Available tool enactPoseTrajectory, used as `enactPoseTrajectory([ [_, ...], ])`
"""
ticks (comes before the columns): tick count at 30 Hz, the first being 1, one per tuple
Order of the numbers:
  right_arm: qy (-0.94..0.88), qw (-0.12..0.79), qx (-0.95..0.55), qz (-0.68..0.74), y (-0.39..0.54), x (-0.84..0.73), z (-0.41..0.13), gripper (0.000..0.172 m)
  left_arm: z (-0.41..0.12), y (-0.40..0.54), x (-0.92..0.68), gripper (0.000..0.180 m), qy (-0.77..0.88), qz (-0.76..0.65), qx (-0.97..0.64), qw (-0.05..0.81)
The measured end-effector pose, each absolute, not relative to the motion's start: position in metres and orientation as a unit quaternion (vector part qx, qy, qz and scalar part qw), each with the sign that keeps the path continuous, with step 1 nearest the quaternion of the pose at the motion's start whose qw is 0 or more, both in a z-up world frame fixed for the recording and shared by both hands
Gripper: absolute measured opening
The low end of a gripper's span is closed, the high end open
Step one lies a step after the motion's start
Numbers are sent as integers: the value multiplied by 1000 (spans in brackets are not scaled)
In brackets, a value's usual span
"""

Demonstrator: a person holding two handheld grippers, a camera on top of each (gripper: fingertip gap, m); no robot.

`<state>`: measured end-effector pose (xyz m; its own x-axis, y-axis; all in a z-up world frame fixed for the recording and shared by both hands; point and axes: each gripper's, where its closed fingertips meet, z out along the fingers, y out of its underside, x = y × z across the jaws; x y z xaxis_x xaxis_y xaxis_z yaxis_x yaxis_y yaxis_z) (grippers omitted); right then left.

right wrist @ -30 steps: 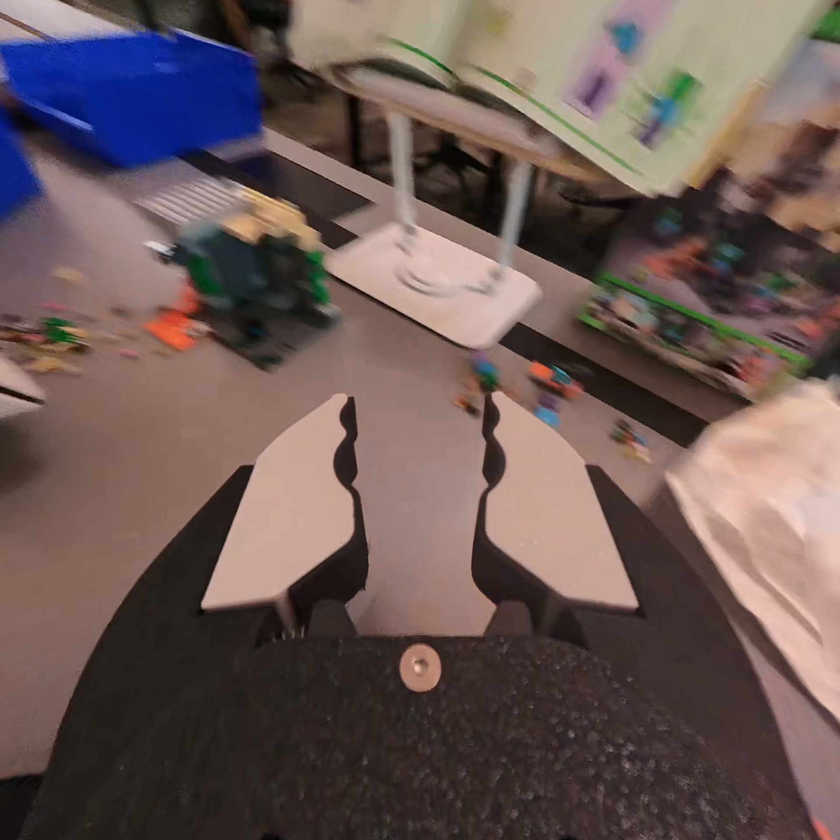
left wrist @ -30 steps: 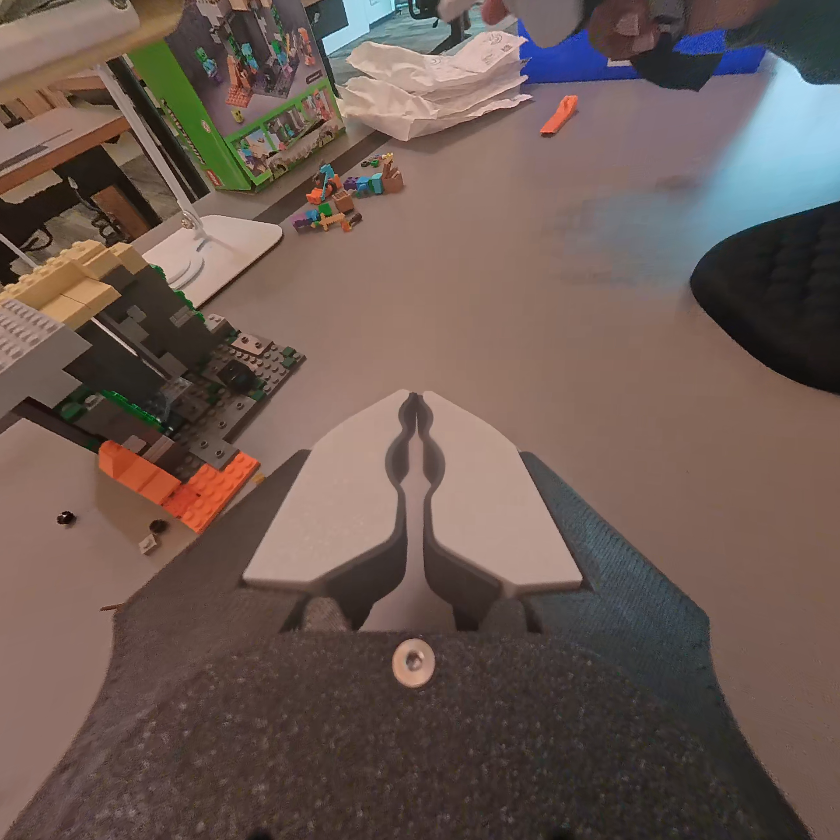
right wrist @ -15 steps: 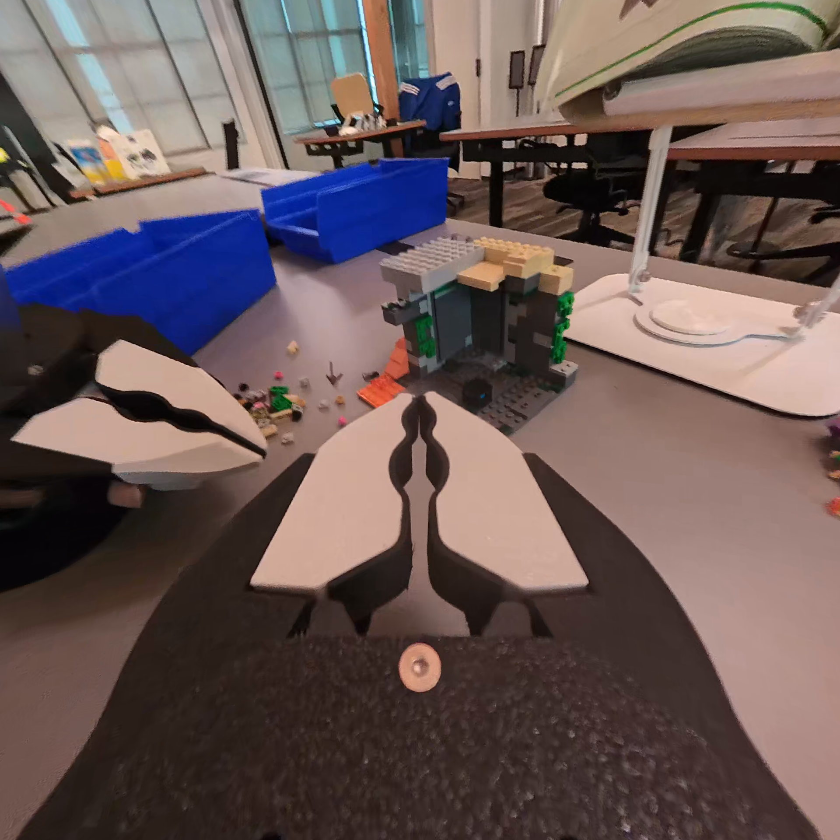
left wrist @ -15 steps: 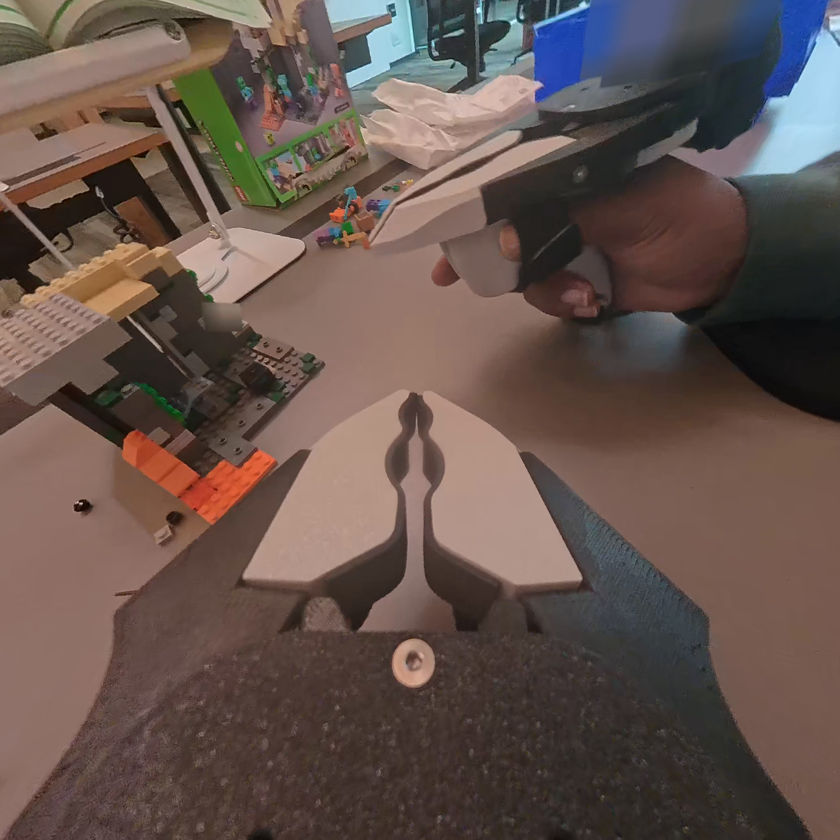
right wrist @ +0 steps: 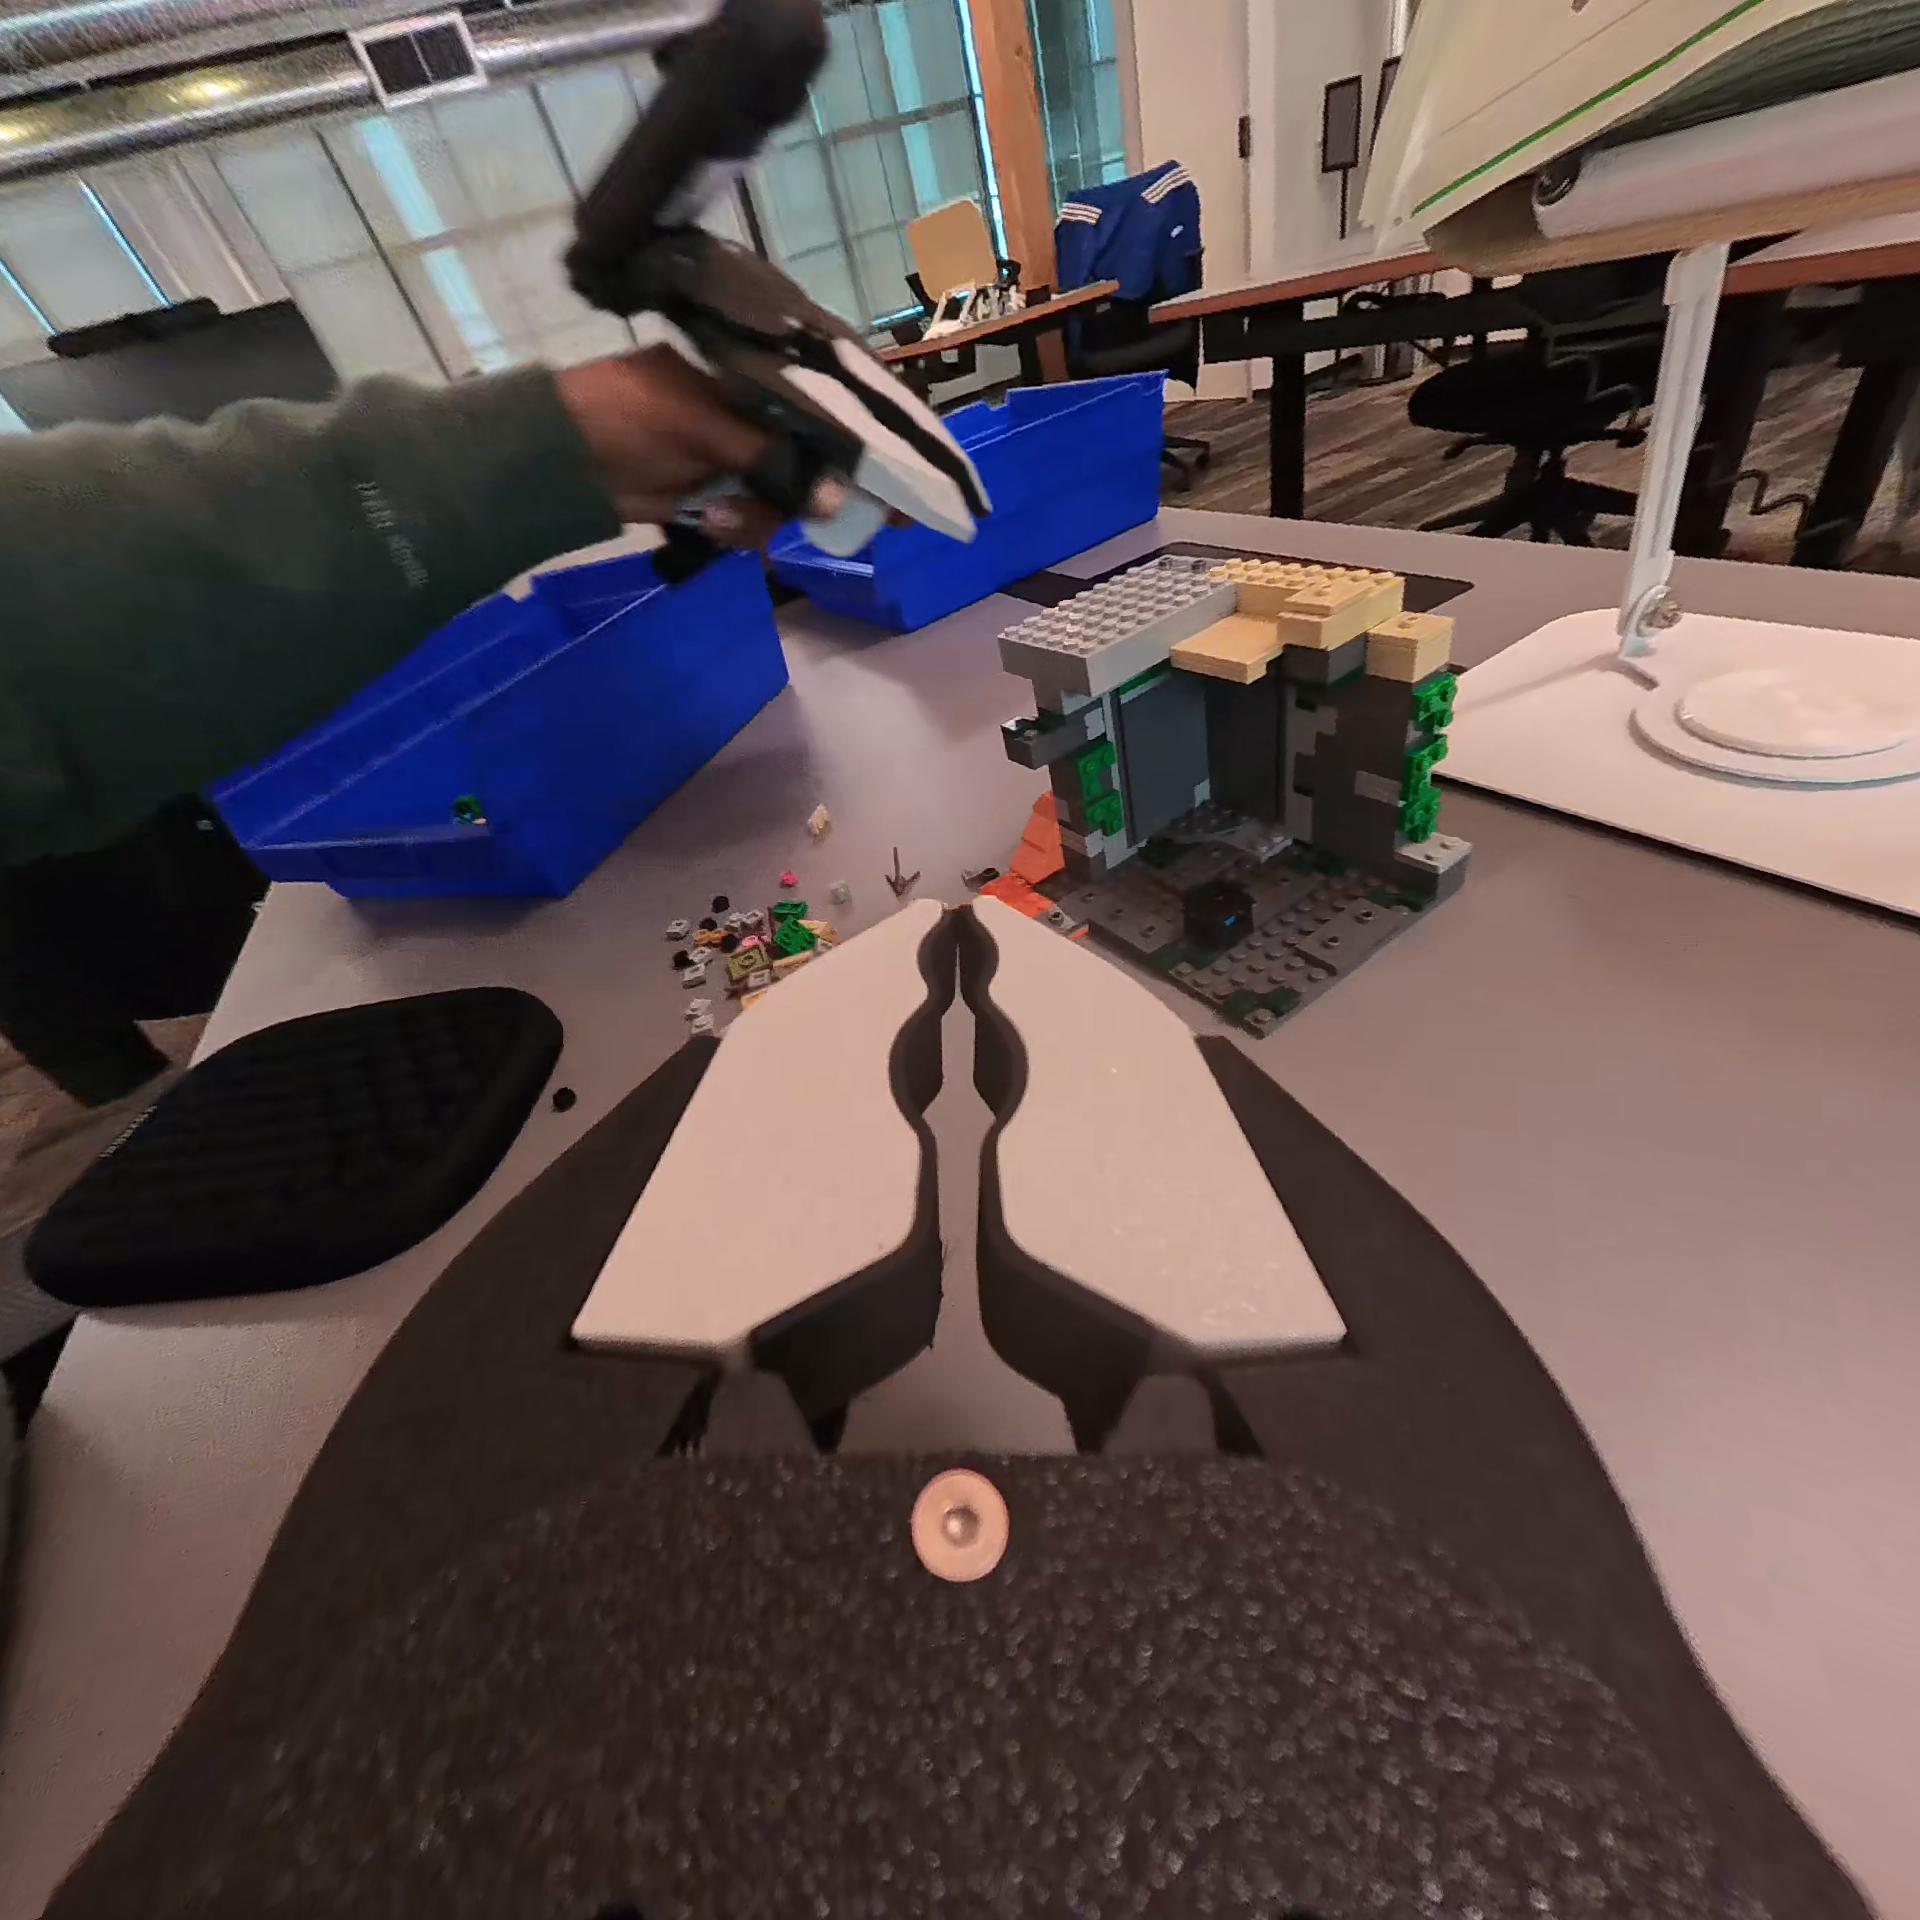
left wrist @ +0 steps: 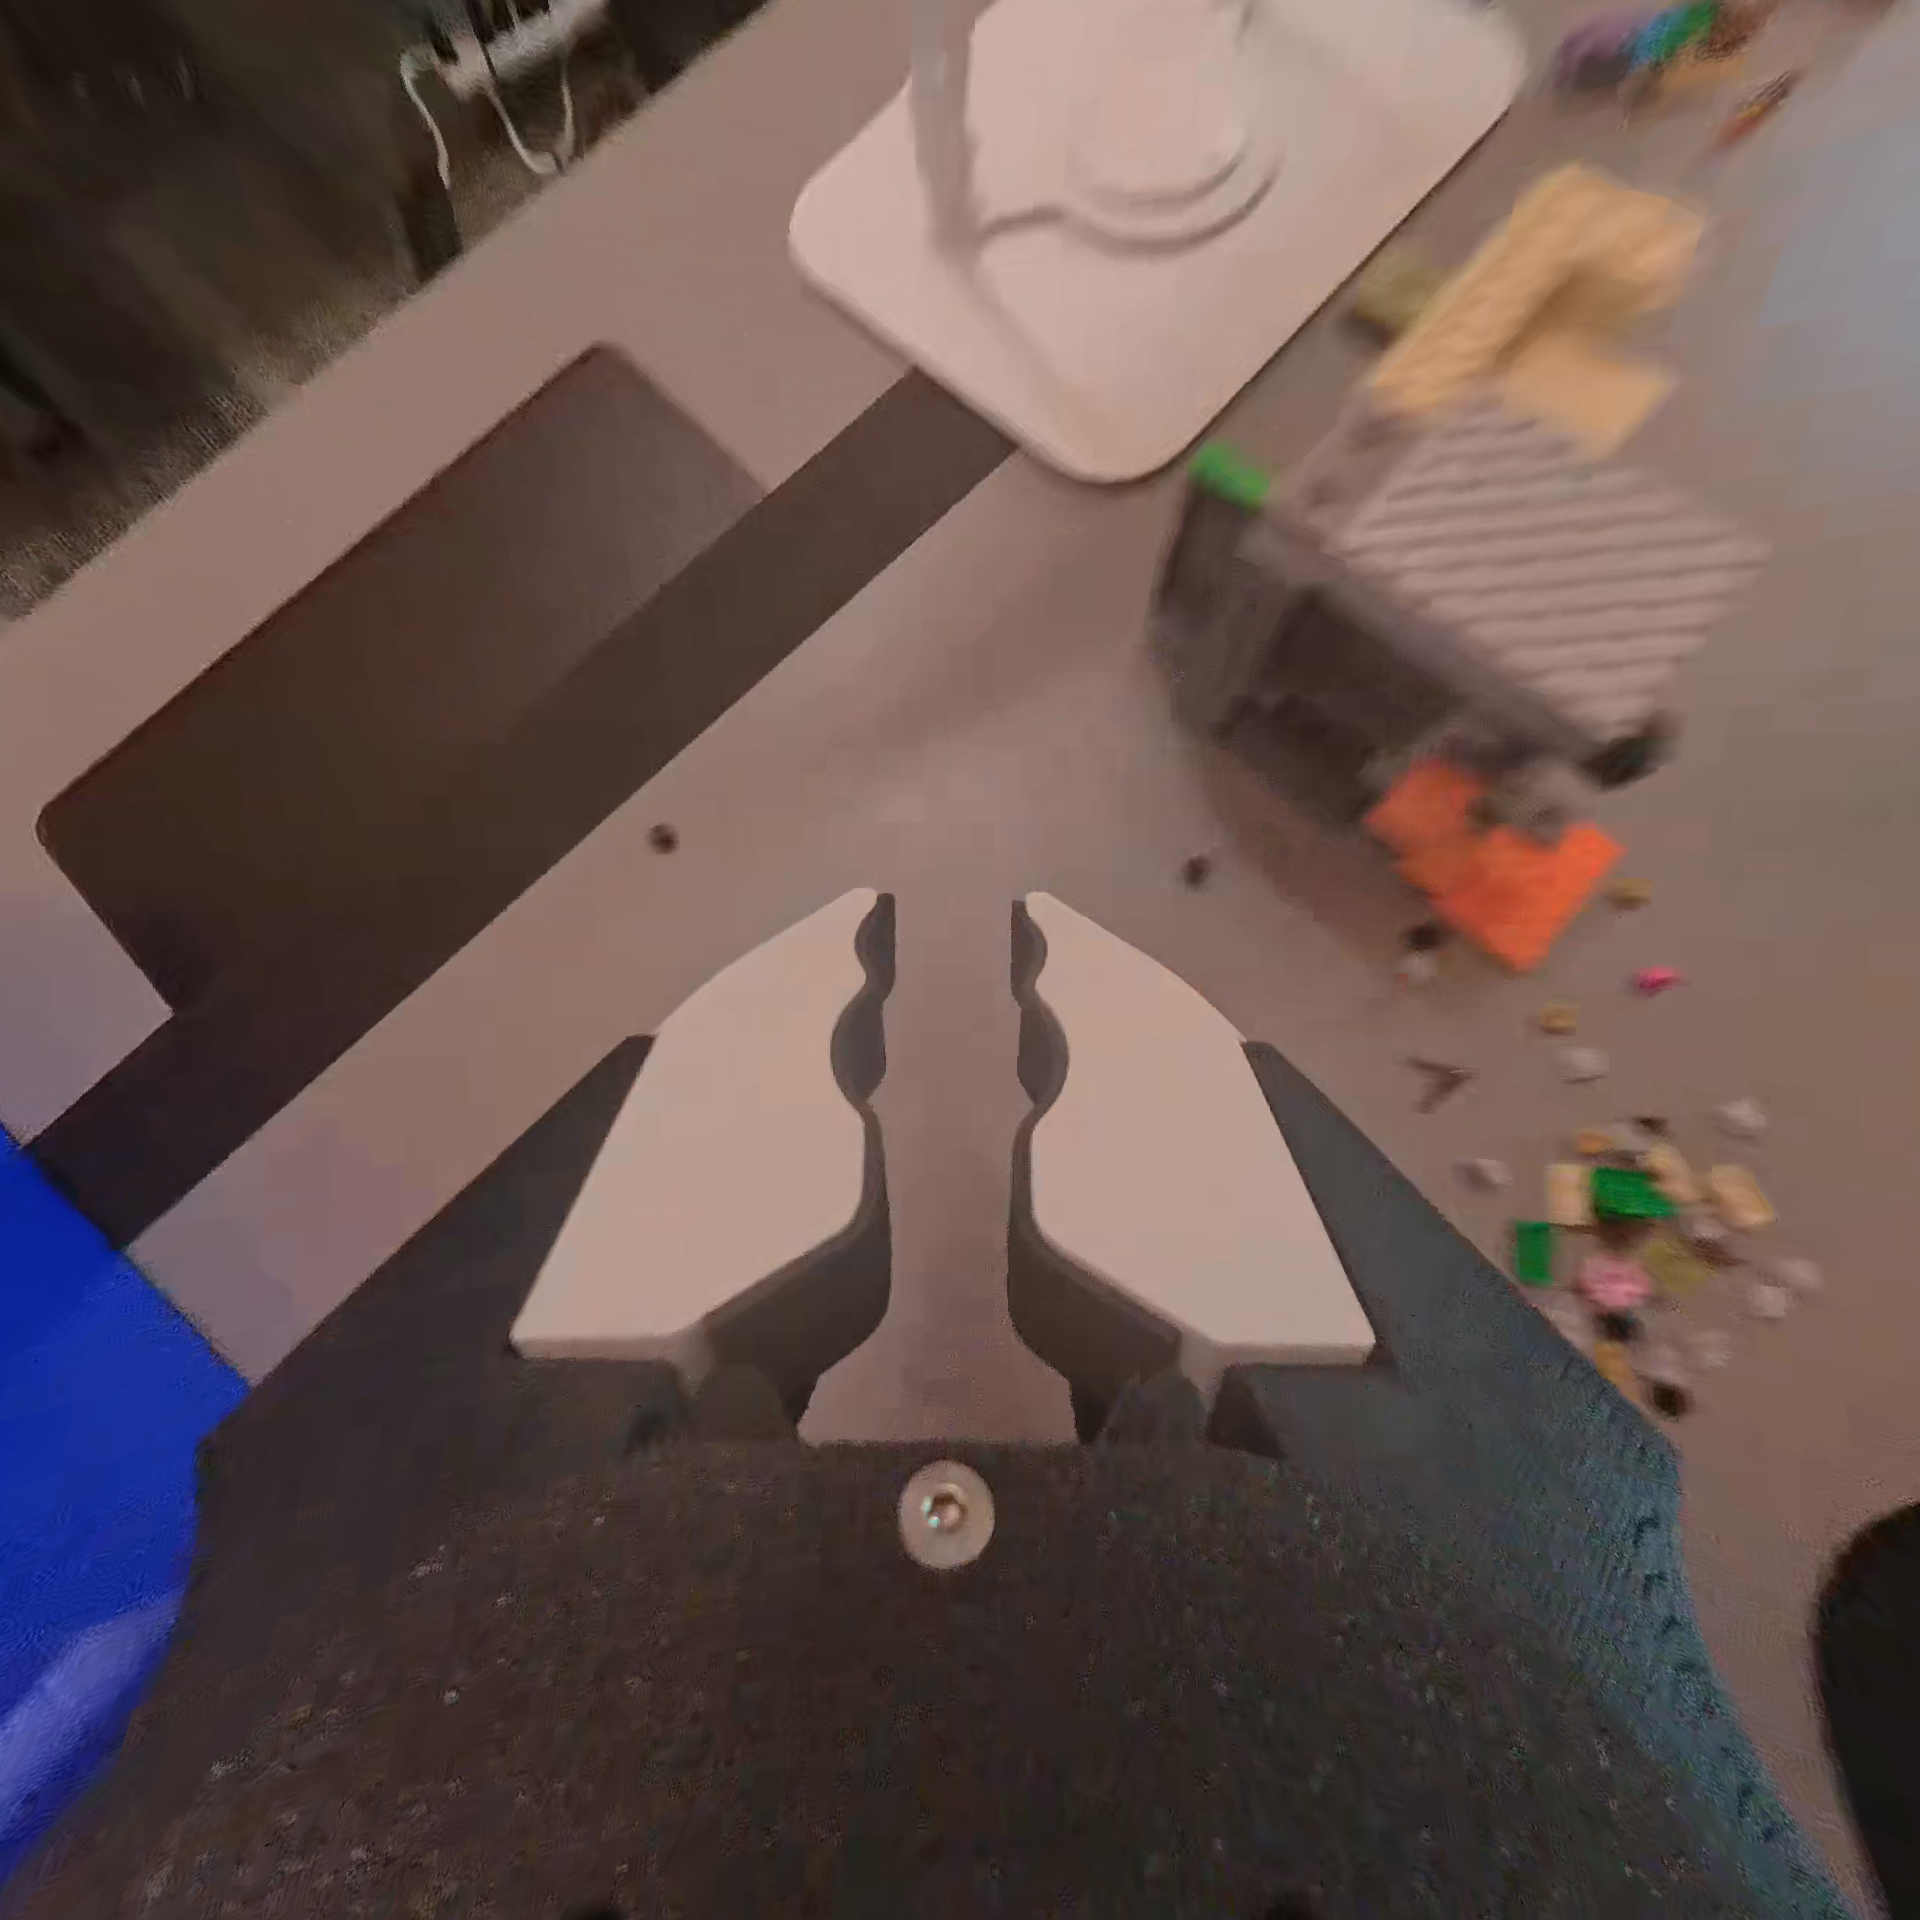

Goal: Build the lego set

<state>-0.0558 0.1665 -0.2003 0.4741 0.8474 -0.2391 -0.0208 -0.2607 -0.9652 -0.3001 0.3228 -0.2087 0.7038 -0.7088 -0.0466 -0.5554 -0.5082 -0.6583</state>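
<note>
My left gripper (left wrist: 951, 909) is open and empty, held high over the grey table (left wrist: 935, 727) and looking down on it; the view is blurred. It also shows raised in the air in the right wrist view (right wrist: 914, 478). A toy brick building (left wrist: 1455, 582) with grey and tan roof plates and an orange base stands to its right. My right gripper (right wrist: 956, 912) is shut with nothing between its pads, low over the table, pointing at the brick building (right wrist: 1236, 769). A scatter of small loose bricks (right wrist: 748, 945) lies just left of its tips and shows in the left wrist view (left wrist: 1631, 1216).
Two blue bins (right wrist: 520, 748) (right wrist: 997, 499) stand at the back left. A white stand base (right wrist: 1714, 748) is on the right, also in the left wrist view (left wrist: 1143, 208). A black cushion (right wrist: 291, 1143) lies at the left table edge. A person's sleeve (right wrist: 260, 582) reaches in. Across from one pair of fingers to the other is roughly 30 cm.
My left gripper has risen, swung to look down on the table, and opened from shut. My right gripper shut a second ago on nothing and has stayed shut, edging slightly closer to the building.
</note>
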Motion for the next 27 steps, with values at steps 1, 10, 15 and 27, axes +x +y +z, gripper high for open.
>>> enactPoseTrajectory([
  [1,-306,526,-678,414,166,-55,-200,0,-219,336,-309,21,372,-113,-866,315],
  [10,-332,544,-682,357,175,-44,-204,0,-289,407,-337,26,406,-50,-880,239],
  [15,-348,545,-680,345,173,-46,-206,0,-307,418,-339,26,421,-38,-883,206],
  [27,-373,544,-677,326,170,-49,-209,0,-310,419,-331,7,403,-72,-894,183],
])
